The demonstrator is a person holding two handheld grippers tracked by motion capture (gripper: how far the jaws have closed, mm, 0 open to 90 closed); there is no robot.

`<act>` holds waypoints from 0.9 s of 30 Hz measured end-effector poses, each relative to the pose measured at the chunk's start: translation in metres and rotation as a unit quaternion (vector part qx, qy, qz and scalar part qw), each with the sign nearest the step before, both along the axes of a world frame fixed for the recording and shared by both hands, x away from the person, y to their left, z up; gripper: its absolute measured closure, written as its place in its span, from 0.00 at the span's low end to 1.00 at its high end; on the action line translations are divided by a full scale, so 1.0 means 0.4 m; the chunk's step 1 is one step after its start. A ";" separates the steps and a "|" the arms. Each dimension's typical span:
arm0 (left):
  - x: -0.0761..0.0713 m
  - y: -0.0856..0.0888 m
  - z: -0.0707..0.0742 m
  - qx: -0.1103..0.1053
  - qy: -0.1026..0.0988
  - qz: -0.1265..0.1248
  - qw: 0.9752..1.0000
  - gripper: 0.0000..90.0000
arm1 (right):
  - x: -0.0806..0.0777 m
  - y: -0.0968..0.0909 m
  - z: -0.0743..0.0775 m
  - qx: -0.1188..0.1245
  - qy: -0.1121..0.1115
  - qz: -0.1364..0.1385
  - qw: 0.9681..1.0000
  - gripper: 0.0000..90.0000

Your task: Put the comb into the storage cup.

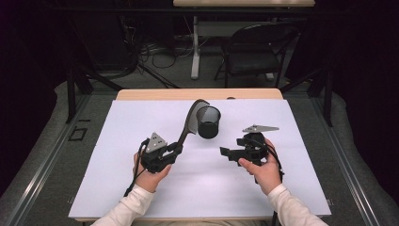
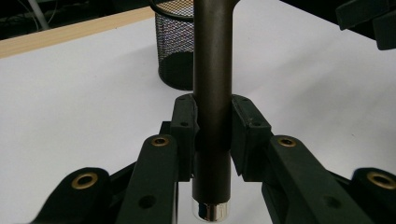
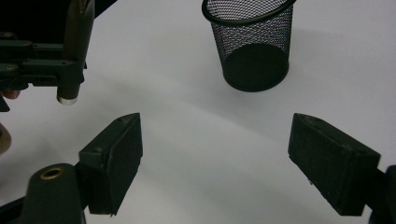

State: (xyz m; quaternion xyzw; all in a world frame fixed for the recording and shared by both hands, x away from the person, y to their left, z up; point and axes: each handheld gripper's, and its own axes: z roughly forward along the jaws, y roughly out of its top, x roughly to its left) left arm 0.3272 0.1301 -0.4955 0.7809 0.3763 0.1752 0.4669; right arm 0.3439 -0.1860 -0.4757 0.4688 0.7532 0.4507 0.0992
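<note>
So my left gripper (image 1: pixel 175 149) is clamped on the handle of a dark spatula (image 1: pixel 190 123); in the left gripper view both pads press the shaft (image 2: pixel 212 93) from either side, with its silver end cap poking out below. The blade rises up and away, and its top sits right at the rim of the mesh cup (image 1: pixel 208 122), touching or just beside it — I can't tell which. As I read it, the job is to drop the spatula into that cup: the pickup is done, the blade is at the mouth, but it isn't inside yet, so tipping it in and letting go are still ahead.

The cup stands upright near the middle of the white mat (image 1: pixel 117 188), empty as far as the right gripper view shows (image 3: pixel 252 46).

My right gripper (image 1: pixel 225 152) hovers just right of the cup, jaws well apart with nothing between them. It points toward my left gripper but is clear of the cup's mouth.

Beyond the table a folding chair (image 1: pixel 254 52) and floor cables (image 1: pixel 155 54) sit well apart.
</note>
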 end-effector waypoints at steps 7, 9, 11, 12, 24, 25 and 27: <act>-0.001 0.000 0.000 -0.002 -0.001 0.001 1.000 0.81 | 0.024 0.015 0.017 0.004 0.007 0.000 1.000 0.19; -0.002 -0.001 -0.001 -0.002 -0.001 0.001 1.000 0.81 | 0.030 0.017 0.023 0.003 0.007 0.001 1.000 0.19; -0.002 -0.001 -0.001 -0.002 -0.001 0.001 1.000 0.81 | 0.036 0.020 0.029 0.004 0.010 0.001 1.000 0.17; -0.002 -0.001 -0.001 -0.002 -0.001 0.001 1.000 0.81 | 0.038 0.021 0.031 0.006 0.009 0.002 1.000 0.17; -0.002 0.003 -0.001 -0.008 -0.004 0.006 1.000 0.81 | 0.069 0.032 0.067 0.028 0.019 0.006 0.999 0.16; -0.002 0.003 -0.001 -0.009 -0.005 0.006 1.000 0.81 | 0.072 0.033 0.070 0.031 0.015 0.007 0.999 0.16; -0.002 0.003 -0.001 -0.009 -0.006 0.006 1.000 0.81 | 0.076 0.037 0.077 0.033 0.014 0.006 0.999 0.16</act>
